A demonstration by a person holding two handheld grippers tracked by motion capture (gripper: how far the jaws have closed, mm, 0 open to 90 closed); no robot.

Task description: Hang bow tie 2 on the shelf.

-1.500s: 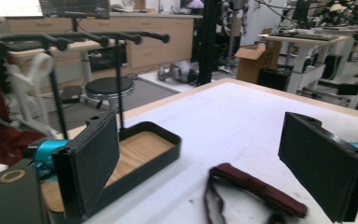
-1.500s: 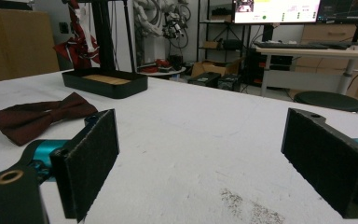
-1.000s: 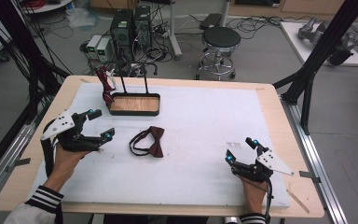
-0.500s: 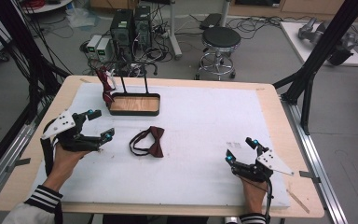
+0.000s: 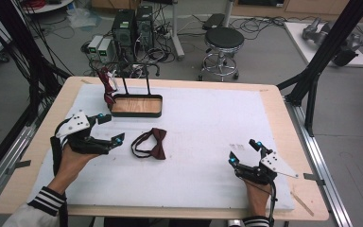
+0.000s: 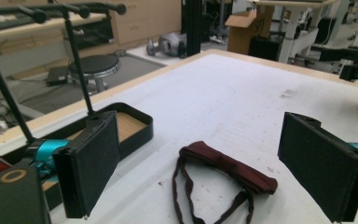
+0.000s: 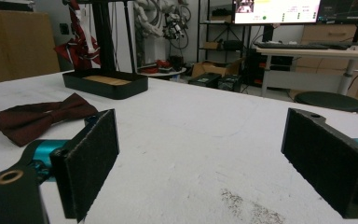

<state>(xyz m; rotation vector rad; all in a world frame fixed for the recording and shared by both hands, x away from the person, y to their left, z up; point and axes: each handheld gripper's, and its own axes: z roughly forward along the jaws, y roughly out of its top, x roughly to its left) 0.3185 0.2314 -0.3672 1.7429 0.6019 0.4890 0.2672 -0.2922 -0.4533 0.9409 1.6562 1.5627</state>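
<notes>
On worktop: both grippers idle

At left, left gripper [image 5: 108,130] jaws apart, holding nothing. Dark red bow tie [image 5: 151,144] lies flat mid-worktop [image 5: 208,118], wooden tray stand [image 5: 136,105] behind it. Right gripper [image 5: 244,152] jaws apart, well clear.

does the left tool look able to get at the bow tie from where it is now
Probably yes: the left tool is open and points at the bow tie, which lies flat on the white mat with nothing between them.
</notes>
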